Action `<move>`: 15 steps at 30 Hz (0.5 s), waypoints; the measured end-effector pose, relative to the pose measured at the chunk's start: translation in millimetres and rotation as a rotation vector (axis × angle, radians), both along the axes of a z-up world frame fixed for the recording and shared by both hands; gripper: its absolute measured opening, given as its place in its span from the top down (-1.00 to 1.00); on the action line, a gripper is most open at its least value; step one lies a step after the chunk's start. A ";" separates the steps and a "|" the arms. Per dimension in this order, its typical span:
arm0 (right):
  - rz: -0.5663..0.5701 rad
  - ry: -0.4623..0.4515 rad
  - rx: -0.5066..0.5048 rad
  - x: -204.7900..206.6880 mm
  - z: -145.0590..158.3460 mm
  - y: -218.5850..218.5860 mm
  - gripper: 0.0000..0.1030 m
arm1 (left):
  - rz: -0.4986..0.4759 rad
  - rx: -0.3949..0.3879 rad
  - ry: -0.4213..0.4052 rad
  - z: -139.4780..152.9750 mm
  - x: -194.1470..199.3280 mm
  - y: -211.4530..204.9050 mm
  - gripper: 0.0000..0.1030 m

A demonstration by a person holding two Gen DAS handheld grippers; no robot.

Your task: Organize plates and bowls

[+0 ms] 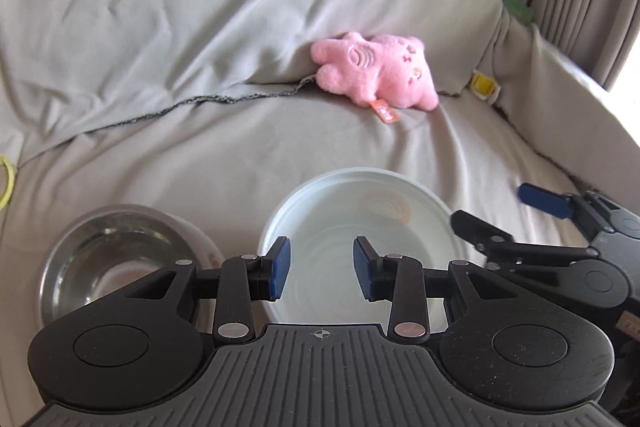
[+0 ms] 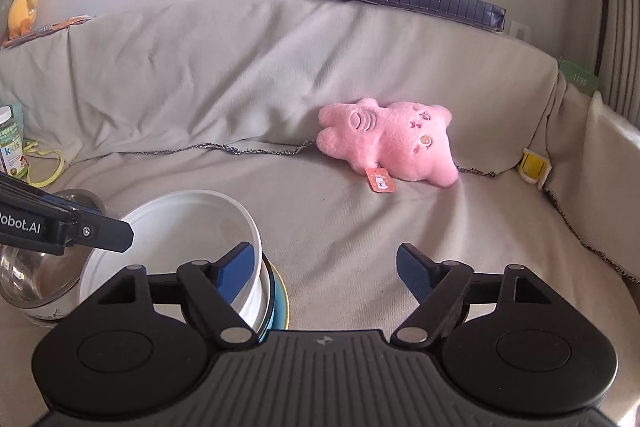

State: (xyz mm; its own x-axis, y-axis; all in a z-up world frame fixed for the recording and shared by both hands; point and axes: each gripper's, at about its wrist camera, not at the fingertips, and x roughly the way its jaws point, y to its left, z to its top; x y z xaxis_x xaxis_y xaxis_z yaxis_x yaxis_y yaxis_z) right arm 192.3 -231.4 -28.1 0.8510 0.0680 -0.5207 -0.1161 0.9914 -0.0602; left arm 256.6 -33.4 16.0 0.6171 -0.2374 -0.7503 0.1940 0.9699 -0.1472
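The white bowl [image 1: 362,227] sits low in the frame's centre on the sofa [image 1: 200,147], a steel bowl [image 1: 116,259] just left of it. Left tongs [image 1: 322,269] hover parted above it, holding nothing; right tongs [image 2: 324,273] gape empty beside it. A pink plush [image 1: 376,73] lies behind.

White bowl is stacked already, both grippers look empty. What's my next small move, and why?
Probably swing the open left gripper left toward the steel bowl, which sits alone on the sofa cover beside the white bowl. The white bowl already rests on a blue dish, so the steel bowl seems the piece left over.
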 end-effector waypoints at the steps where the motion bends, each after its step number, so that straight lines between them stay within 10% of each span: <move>1: 0.003 -0.005 0.011 0.9 -1.2 -4.8 -0.69 | 0.010 0.007 0.002 -0.4 1.3 1.2 0.26; 15: -0.064 0.097 0.406 35.5 -28.7 -34.2 -0.69 | 0.061 0.018 0.046 -16.6 30.2 8.5 0.26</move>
